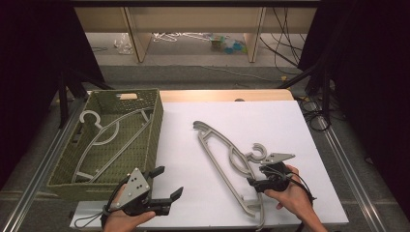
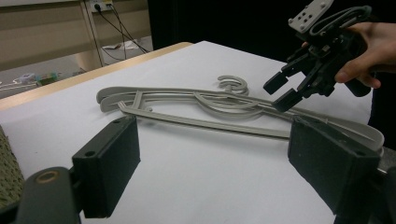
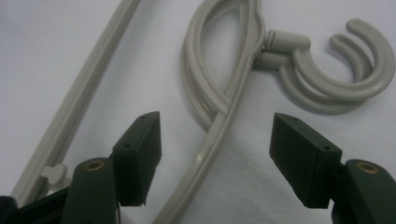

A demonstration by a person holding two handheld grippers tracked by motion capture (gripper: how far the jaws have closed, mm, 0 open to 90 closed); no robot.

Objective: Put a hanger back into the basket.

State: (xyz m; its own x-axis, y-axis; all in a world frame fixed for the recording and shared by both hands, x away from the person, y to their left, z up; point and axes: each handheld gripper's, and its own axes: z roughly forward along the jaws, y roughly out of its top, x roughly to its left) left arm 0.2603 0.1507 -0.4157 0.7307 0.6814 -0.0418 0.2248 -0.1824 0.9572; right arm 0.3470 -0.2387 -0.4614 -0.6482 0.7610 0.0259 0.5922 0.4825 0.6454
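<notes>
Hangers [image 1: 227, 159] on table [image 1: 300, 125], right of basket [image 1: 157, 125].

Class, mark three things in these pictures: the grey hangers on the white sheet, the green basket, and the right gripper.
hangers [image 1: 220, 151]: high view, on the long arm near its middle.
green basket [image 1: 157, 128]: high view, on its right wall.
right gripper [image 2: 281, 91]: left gripper view, midway between its open jaws' tips, just above the hangers.

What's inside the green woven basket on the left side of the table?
The green woven basket holds grey plastic hangers lying flat, hook toward the far corner. It looks like at least two stacked, but the count is unclear, and the near wall hides the basket's closest strip of floor.
</notes>
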